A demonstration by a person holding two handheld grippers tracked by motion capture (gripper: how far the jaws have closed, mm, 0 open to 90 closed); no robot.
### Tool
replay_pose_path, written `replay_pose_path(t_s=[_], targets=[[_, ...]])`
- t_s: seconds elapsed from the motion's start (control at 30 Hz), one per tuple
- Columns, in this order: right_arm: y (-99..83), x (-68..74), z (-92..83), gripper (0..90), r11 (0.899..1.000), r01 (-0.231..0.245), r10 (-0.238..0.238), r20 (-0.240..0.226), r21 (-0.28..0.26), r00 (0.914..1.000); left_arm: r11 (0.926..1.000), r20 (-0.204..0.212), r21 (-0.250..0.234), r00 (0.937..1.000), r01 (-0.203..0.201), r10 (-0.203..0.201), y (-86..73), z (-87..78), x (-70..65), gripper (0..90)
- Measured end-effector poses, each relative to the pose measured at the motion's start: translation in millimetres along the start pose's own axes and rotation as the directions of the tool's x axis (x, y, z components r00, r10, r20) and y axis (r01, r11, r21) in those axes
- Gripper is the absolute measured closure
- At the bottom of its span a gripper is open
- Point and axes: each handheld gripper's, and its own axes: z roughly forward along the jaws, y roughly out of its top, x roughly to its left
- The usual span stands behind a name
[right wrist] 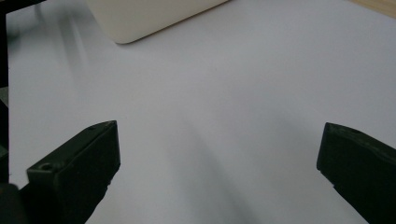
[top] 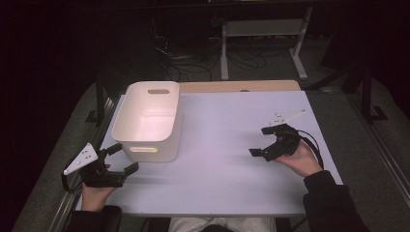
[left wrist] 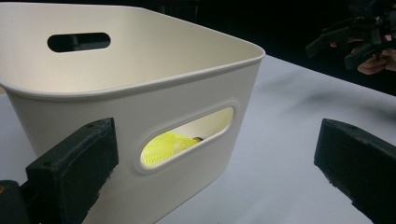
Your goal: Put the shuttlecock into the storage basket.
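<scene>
A white plastic bin point(top: 147, 121) with handle slots stands on the left half of the table. Through its near slot a yellow mesh object point(left wrist: 170, 145) lies inside at the bottom; the same yellow object point(top: 151, 149) glows through the slot in the high view. My left gripper point(top: 122, 158) is open just in front of the bin's near left corner, jaws wide and empty. In its own view the left gripper point(left wrist: 217, 161) faces the bin point(left wrist: 140, 88). My right gripper point(top: 263, 141) is open and empty over the bare right part of the table, also the right gripper point(right wrist: 219, 158).
The pale table top point(top: 227, 145) spreads between the bin and the right hand. A wooden strip point(top: 241, 86) runs along the far edge. Beyond it are a metal frame point(top: 263, 41) and cables on a dark floor.
</scene>
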Motion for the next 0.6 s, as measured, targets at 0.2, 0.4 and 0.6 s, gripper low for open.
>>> replay_pose_path(t_s=[0.2, 0.4, 0.6], targets=[[-10.5, 4.8, -5.1, 0.0, 1.0, -0.011, 0.011, 0.003, -0.008, 0.9999, 1.0, 0.001, -0.001, 1.0, 0.002, -0.002, 0.0, -0.1, -0.2, 0.0], [-22.8, 7.7, -10.0, 0.0, 0.999, -0.027, 0.027, 0.013, -0.025, 0.9995, 1.0, -0.001, -0.001, 1.0, 0.002, -0.002, 0.0, -0.2, -0.1, 0.0], [-37.0, 10.9, -14.7, 0.0, 0.998, -0.047, 0.048, 0.032, -0.031, 0.9983, 1.0, -0.002, -0.002, 1.0, -0.001, 0.001, 0.1, -0.4, 0.4, 0.0]])
